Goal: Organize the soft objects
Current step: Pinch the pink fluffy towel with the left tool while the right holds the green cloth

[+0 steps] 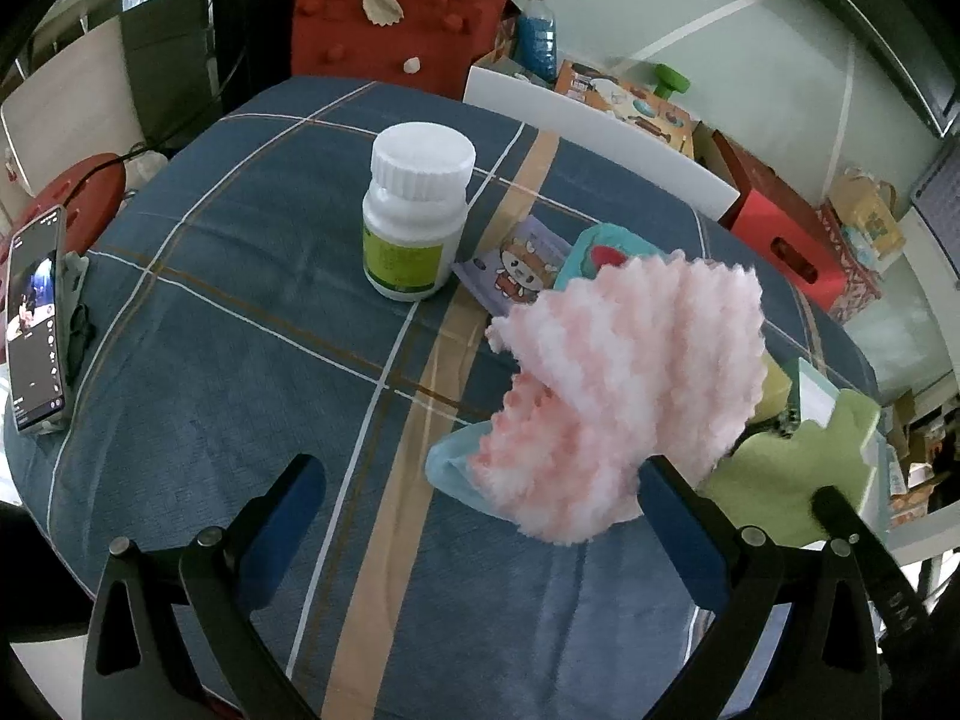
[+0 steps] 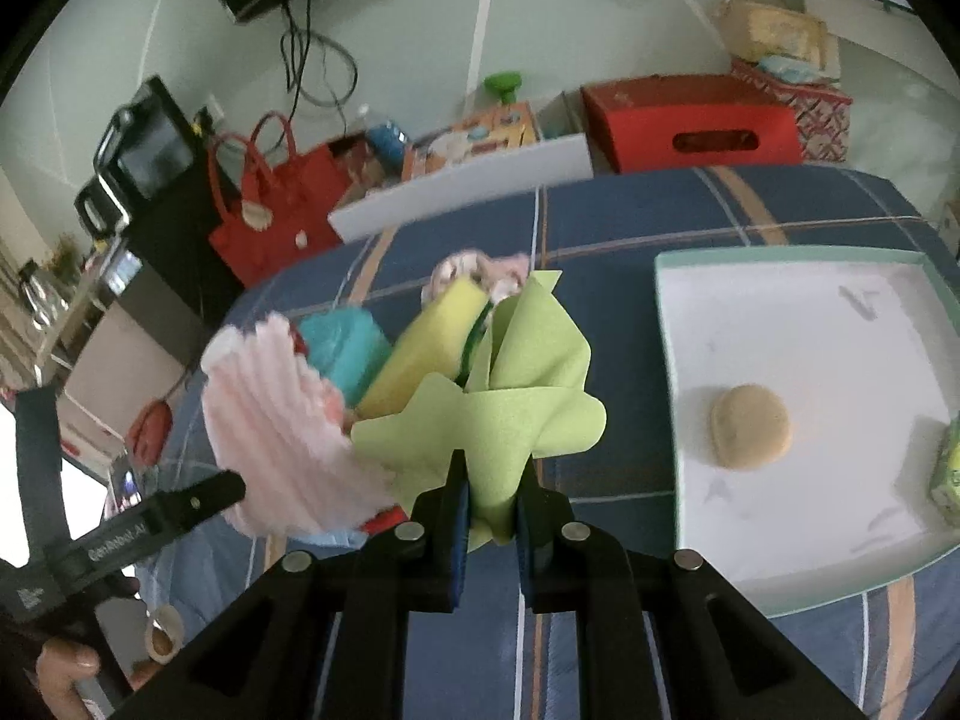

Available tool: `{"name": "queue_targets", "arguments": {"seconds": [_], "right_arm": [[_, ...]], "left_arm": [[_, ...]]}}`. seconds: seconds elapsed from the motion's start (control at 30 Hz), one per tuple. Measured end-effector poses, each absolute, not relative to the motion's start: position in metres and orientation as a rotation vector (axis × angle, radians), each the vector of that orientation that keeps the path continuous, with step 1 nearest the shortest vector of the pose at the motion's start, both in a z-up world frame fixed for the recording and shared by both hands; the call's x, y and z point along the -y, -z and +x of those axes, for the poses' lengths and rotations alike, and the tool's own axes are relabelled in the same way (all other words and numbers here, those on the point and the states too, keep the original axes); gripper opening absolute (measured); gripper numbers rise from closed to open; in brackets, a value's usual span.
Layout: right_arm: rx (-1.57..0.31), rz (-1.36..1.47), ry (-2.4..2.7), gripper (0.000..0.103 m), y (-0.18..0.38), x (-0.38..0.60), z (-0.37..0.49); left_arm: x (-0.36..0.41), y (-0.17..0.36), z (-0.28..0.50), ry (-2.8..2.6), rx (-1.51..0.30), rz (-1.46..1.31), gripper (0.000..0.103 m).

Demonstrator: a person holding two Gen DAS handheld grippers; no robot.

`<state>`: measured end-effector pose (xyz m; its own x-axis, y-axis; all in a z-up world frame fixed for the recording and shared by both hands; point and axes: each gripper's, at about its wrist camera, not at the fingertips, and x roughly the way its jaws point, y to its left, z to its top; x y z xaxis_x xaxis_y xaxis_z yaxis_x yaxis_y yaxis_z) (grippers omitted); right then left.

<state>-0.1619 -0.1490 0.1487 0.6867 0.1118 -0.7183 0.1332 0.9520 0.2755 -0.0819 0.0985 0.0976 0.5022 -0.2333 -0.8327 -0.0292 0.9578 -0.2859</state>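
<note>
My right gripper [image 2: 491, 483] is shut on a light green cloth [image 2: 510, 408] and holds it above the plaid tablecloth; the cloth also shows in the left wrist view [image 1: 792, 474]. My left gripper [image 1: 480, 474] is open, its fingers [image 1: 666, 492] wide apart. A fluffy pink cloth [image 1: 618, 384] hangs against the right finger; it also shows in the right wrist view [image 2: 282, 420]. A yellow sponge [image 2: 420, 354], a teal soft item [image 2: 345, 351] and a pink scrunchie [image 2: 462, 267] lie behind. A white tray [image 2: 804, 330] holds a beige round puff [image 2: 750, 426].
A white pill bottle [image 1: 414, 216] stands mid-table. A cartoon packet [image 1: 516, 267] lies beside it. A phone on a stand [image 1: 36, 324] is at the left edge. A red bag [image 1: 396, 36], red box [image 2: 690, 120] and a white board [image 1: 594, 126] sit beyond the table.
</note>
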Motion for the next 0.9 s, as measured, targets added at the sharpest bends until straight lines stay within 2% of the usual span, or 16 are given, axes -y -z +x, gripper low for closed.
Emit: {"name": "queue_targets", "arguments": {"seconds": [0.37, 0.8, 0.83, 0.9], "right_arm": [[-0.777, 0.393, -0.027, 0.014, -0.159, 0.161, -0.172], [-0.919, 0.335, -0.016, 0.014, -0.131, 0.149, -0.159], [-0.925, 0.336, -0.014, 0.014, -0.130, 0.149, -0.158], [-0.930, 0.333, -0.013, 0.014, -0.129, 0.149, -0.158]], "left_arm": [[-0.096, -0.106, -0.086, 0.147, -1.028, -0.275, 0.103], [-0.081, -0.118, -0.093, 0.252, -0.987, -0.233, 0.102], [-0.078, -0.119, -0.094, 0.261, -0.979, -0.226, 0.102], [-0.071, -0.119, -0.093, 0.281, -0.967, -0.204, 0.091]]}}
